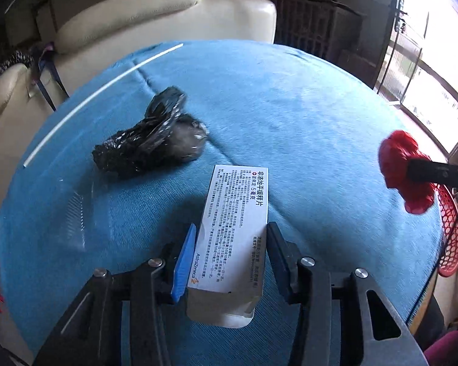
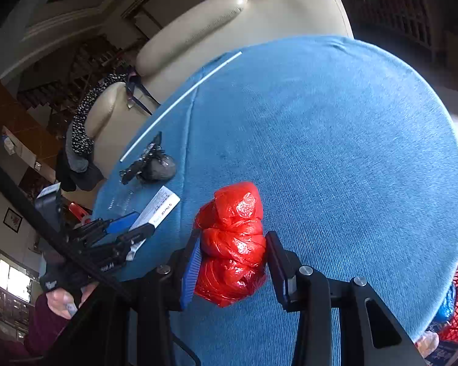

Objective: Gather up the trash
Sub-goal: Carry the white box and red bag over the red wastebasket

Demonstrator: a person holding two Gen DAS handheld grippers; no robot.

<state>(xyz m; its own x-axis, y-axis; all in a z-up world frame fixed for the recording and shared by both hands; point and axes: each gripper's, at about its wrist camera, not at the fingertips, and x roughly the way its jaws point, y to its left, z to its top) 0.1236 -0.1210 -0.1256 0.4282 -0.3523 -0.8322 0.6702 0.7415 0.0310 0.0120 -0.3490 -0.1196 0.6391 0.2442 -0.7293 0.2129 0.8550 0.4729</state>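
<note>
A white medicine box [image 1: 238, 195] with printed text lies on the blue-covered round table [image 1: 305, 116], and my left gripper [image 1: 232, 227] is shut on its near end, pads against both long sides. The right wrist view shows that same box [image 2: 161, 204] at the left. My right gripper [image 2: 233, 238] is shut on a crumpled red plastic bag [image 2: 235, 207], held above the table; the left wrist view has that red bag [image 1: 403, 164] at the right. A crumpled black plastic bag [image 1: 155, 140] lies beyond the box, left of centre.
A thin white straw [image 1: 97, 94] lies near the table's far left edge, and a clear plastic scrap [image 1: 76, 213] lies left of the box. A red mesh basket [image 1: 450, 231] hangs past the right rim. A cream sofa [image 1: 137, 15] stands behind the table.
</note>
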